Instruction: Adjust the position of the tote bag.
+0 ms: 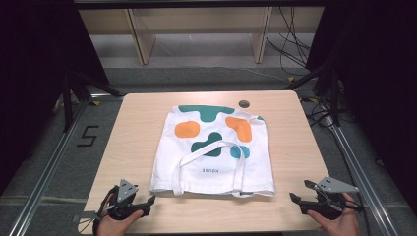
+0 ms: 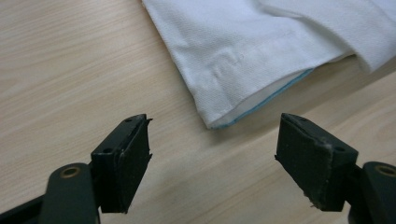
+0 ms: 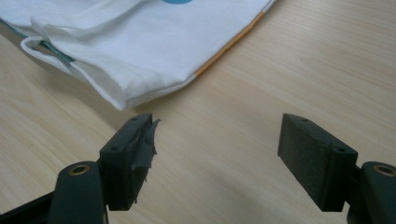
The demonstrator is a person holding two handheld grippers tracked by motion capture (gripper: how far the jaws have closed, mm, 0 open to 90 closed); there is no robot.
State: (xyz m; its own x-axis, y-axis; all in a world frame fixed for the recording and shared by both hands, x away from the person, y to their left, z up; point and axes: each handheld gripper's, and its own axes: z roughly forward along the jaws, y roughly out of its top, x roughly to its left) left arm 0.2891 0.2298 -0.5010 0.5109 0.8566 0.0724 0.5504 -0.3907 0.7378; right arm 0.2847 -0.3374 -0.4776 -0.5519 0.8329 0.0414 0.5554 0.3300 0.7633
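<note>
High view, near edge first: left gripper [image 1: 149,205] held low over the near left part of the table [image 1: 133,142], jaws spread wide with nothing between them, a hand [image 1: 114,223] wrapped round its body. Right gripper [image 1: 296,203] at the near right, likewise gaping and empty, held in the other hand [image 1: 338,222], grey three-cornered plate on top. Both pointed inward toward the near edge of the tote bag [image 1: 215,152], each just short of a near corner, not touching cloth.

Left gripper view: two black pads apart, bare wood between them, the bag's near left corner [image 2: 219,119] lying just beyond the gap, a thin blue-green seam line showing along its open edge. Right gripper view: pads equally wide, bare wood between, the bag's near right corner [image 3: 123,100] just past the left-hand pad, an orange edge running away along the side, a folded hem and a bit of strap farther off; frayed tape hanging off the left-hand pad.

Farther out in the high view: bag spread flat in the middle of the table, white, with green, orange and blue blobs printed on the far half, small lettering near the middle, and the straps [image 1: 206,152] laid back across the cloth. Beyond the bag's far right corner, a small round dark disc [image 1: 244,103] set near the table's far edge. Past the table, grey floor, wooden frame legs [image 1: 140,42] and loose cables [image 1: 290,44].
</note>
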